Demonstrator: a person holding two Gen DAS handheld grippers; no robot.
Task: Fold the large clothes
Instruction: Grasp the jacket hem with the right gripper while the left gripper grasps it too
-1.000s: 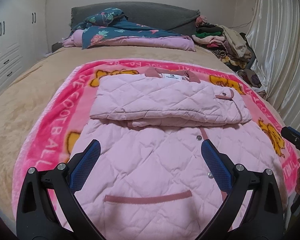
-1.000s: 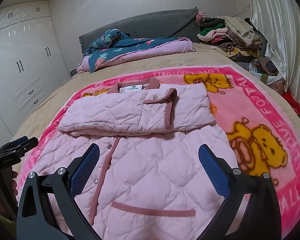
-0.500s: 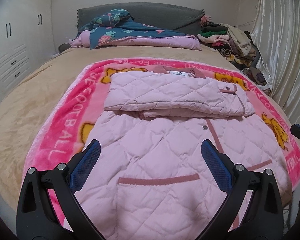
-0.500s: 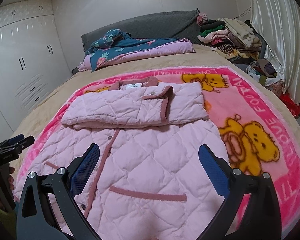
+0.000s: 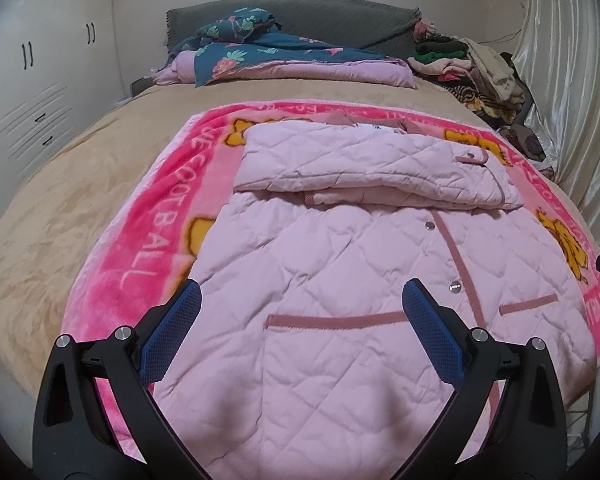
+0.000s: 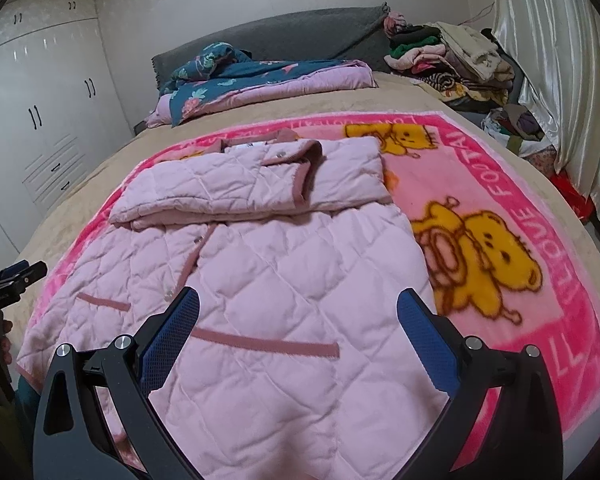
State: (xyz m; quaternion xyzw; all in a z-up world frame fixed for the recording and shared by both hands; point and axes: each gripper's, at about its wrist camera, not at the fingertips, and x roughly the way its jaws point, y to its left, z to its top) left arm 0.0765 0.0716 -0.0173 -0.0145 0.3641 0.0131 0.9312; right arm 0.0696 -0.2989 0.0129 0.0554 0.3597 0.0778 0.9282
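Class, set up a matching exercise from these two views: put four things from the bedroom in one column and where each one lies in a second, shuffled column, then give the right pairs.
Things
1. pink jacket
2. bear blanket
3. flowered quilt
4. clothes pile

Places
A. far right corner of the bed, by the curtain
B. spread over the tan bed cover
C. at the grey headboard
D. on the blanket, sleeves folded across its chest

Pairs: 1-D, 2-B, 3-C, 4-A
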